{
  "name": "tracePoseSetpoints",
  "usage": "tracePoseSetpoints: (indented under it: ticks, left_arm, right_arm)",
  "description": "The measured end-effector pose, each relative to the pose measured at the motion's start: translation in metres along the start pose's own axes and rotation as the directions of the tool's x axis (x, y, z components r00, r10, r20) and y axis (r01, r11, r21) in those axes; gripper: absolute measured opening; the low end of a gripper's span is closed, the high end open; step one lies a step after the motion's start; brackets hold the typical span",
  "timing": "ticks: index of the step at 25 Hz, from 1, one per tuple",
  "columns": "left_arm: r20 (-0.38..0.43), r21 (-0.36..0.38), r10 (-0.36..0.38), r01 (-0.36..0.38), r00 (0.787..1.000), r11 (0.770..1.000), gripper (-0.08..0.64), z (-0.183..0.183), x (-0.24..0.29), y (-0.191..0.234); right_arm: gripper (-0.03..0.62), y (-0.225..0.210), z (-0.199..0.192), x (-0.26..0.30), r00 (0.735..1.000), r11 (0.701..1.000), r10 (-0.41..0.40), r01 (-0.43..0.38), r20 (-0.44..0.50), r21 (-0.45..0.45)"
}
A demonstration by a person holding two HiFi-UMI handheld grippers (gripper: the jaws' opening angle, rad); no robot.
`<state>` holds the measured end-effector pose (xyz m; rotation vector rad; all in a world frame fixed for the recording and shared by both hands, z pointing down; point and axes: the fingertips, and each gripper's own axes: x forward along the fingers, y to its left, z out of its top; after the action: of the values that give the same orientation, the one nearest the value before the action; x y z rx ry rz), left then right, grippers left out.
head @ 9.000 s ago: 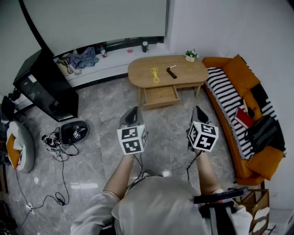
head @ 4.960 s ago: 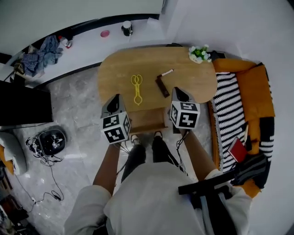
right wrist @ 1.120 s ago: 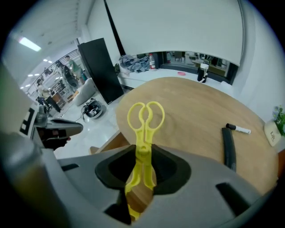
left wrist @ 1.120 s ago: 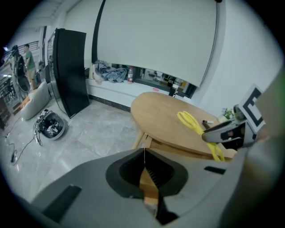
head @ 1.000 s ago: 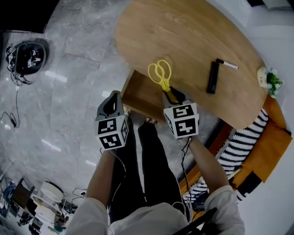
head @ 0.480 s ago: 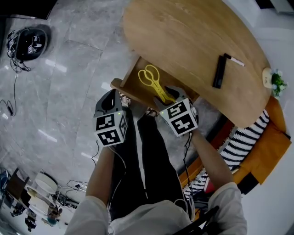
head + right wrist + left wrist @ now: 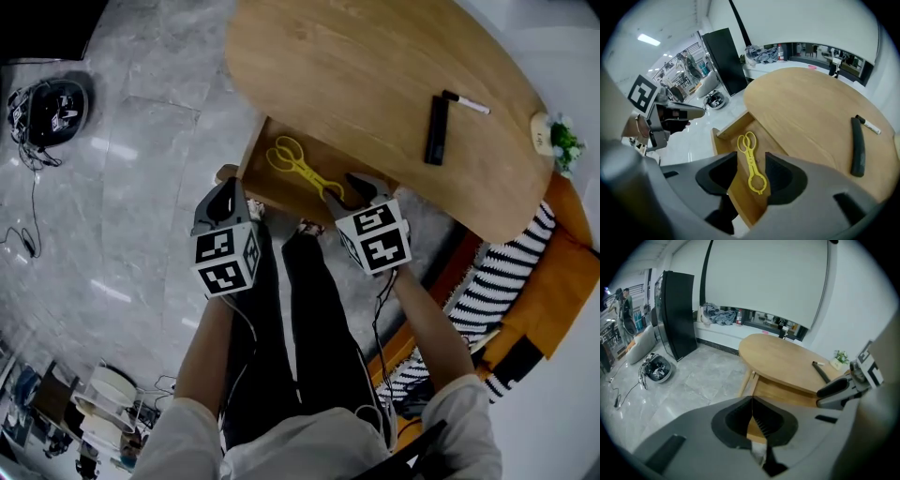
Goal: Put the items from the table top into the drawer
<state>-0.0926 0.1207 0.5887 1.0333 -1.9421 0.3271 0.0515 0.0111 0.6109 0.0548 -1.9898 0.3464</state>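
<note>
The yellow tongs lie flat on the floor of the open wooden drawer, under the table's near edge. My right gripper hovers just above their near end, its jaws opening; the tongs show between the jaws with the pads clear of them. A black bar and a marker rest on the table top. My left gripper is shut with nothing in it, by the drawer's front left corner. In the left gripper view its fingers meet in front of the drawer.
A small potted plant stands at the table's far right end. An orange sofa with a striped throw runs along the right. A robot vacuum with cables sits on the floor at left. The person's legs stand right before the drawer.
A second ago the right gripper held the tongs over the drawer; they now lie loose on the drawer floor, and its jaws have spread. The left gripper stays put.
</note>
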Motion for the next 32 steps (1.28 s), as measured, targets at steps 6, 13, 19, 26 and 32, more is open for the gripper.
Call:
tracePoseSetpoints:
  ticks: [6,13,19,26,32]
  left_arm:
    - [-0.013,0.083,-0.062,0.063,0.998,0.995,0.011,0.014,0.011,-0.036]
    - [-0.038,0.174,-0.143,0.147,0.989,0.974,0.011,0.032,0.040,-0.093]
    - [-0.060,0.224,-0.209,0.217,0.976,0.950,0.011,0.052,0.071,-0.150]
    - [-0.087,0.269,-0.256,0.270,0.963,0.924,0.011,0.076,0.108,-0.205]
    - [-0.104,0.308,-0.280,0.299,0.954,0.903,0.011,0.089,0.131,-0.230]
  right_arm:
    - [0.181,-0.027,-0.006,-0.019,0.998,0.993,-0.049,0.043,0.048,0.114]
    - [0.179,-0.091,-0.014,-0.049,0.984,0.951,-0.153,0.121,0.093,0.284]
    - [0.176,-0.158,-0.017,-0.075,0.959,0.892,-0.262,0.196,0.112,0.406]
    - [0.176,-0.220,-0.023,-0.083,0.938,0.832,-0.334,0.249,0.089,0.495]
    - [0.176,-0.245,-0.031,-0.070,0.932,0.806,-0.358,0.280,0.052,0.522]
